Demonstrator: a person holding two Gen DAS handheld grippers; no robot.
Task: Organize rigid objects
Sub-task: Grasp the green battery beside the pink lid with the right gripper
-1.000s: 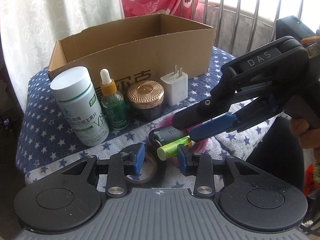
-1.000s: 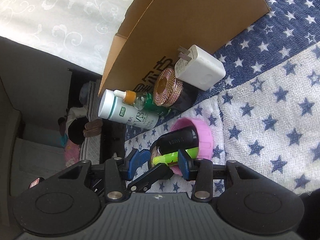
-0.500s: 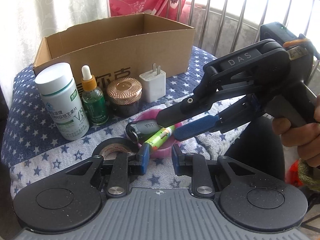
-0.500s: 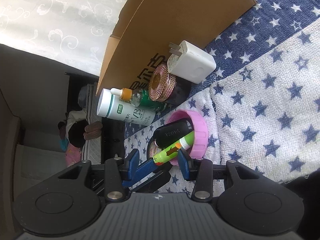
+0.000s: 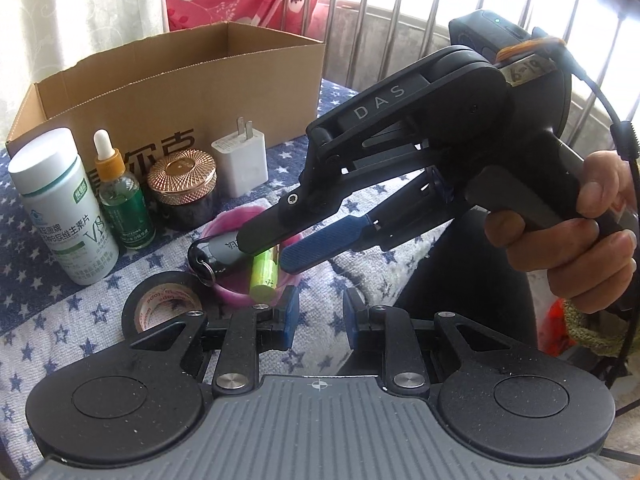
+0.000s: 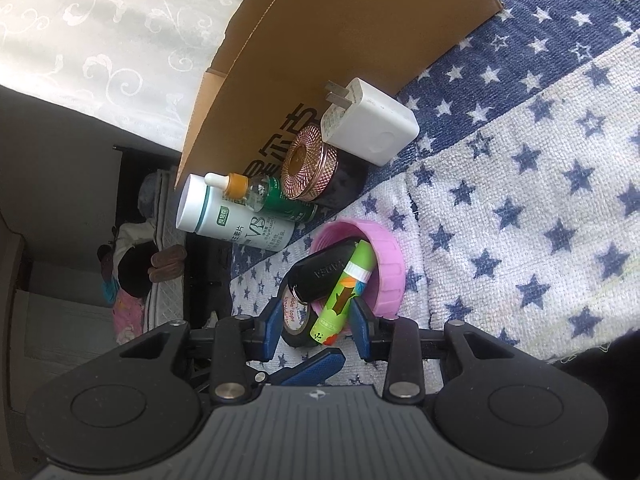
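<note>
A green lip-balm tube (image 6: 340,300) leans out of a pink lid (image 6: 388,264) beside a black key fob (image 6: 324,276). My right gripper (image 6: 316,328) straddles the tube's lower end. Its jaws are closing, the tube sits between the pads, and a gap still shows on the left side. In the left wrist view the right gripper (image 5: 262,250) reaches in from the right over the tube (image 5: 264,276) and lid (image 5: 236,296). My left gripper (image 5: 320,316) hangs just in front of the lid, jaws narrow with only cloth between them.
A black tape roll (image 5: 160,304) lies left of the lid. Behind stand a white pill bottle (image 5: 60,208), a green dropper bottle (image 5: 124,204), a gold-lidded jar (image 5: 182,184) and a white charger (image 5: 242,160), against an open cardboard box (image 5: 180,80). A star-patterned cloth (image 6: 520,220) covers the surface.
The left jaws narrowed and that gripper shifted right, away from the tube. The tube swung to lean over the lid's near rim. The right pads have drawn closer around it.
</note>
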